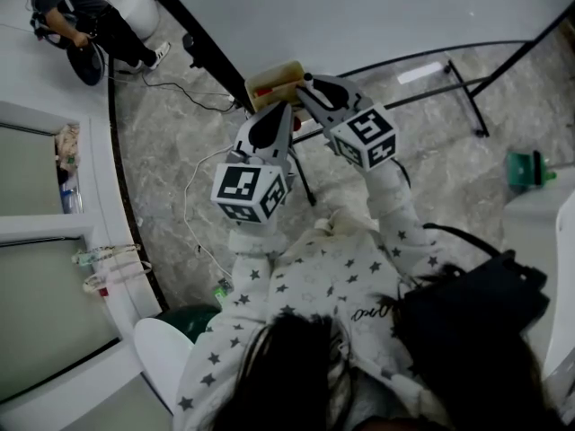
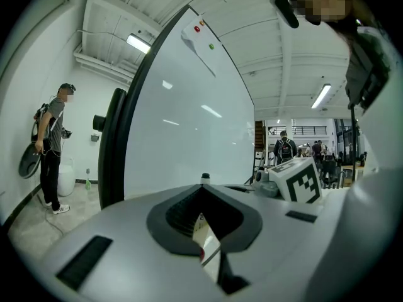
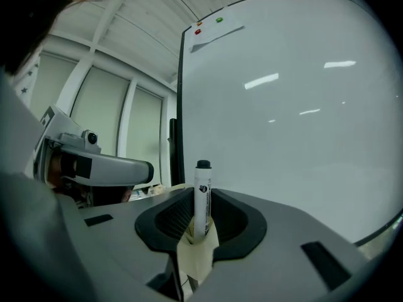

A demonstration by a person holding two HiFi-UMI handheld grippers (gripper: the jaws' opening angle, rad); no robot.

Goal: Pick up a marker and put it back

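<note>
A white marker (image 3: 203, 190) with a black cap stands upright between the jaws of my right gripper (image 3: 201, 222), which is shut on its barrel. Just under it sits a cream marker holder (image 3: 196, 257). In the head view that holder (image 1: 274, 81) sits at the whiteboard's lower edge, with my right gripper (image 1: 306, 83) at its right end. My left gripper (image 1: 285, 108) hangs just below the holder with its jaws together and nothing in them. In the left gripper view the marker's cap (image 2: 204, 177) peeks over the jaw tips of my left gripper (image 2: 203, 190). The holder (image 2: 209, 241) shows through the slot below.
The whiteboard (image 1: 359, 12) fills the far side, on a black stand with legs (image 1: 467, 97) across the marble floor. A person (image 1: 85, 21) stands at the far left beside cables (image 1: 180, 92). A green object (image 1: 526, 169) lies at the right, and window frames (image 1: 45, 232) run along the left.
</note>
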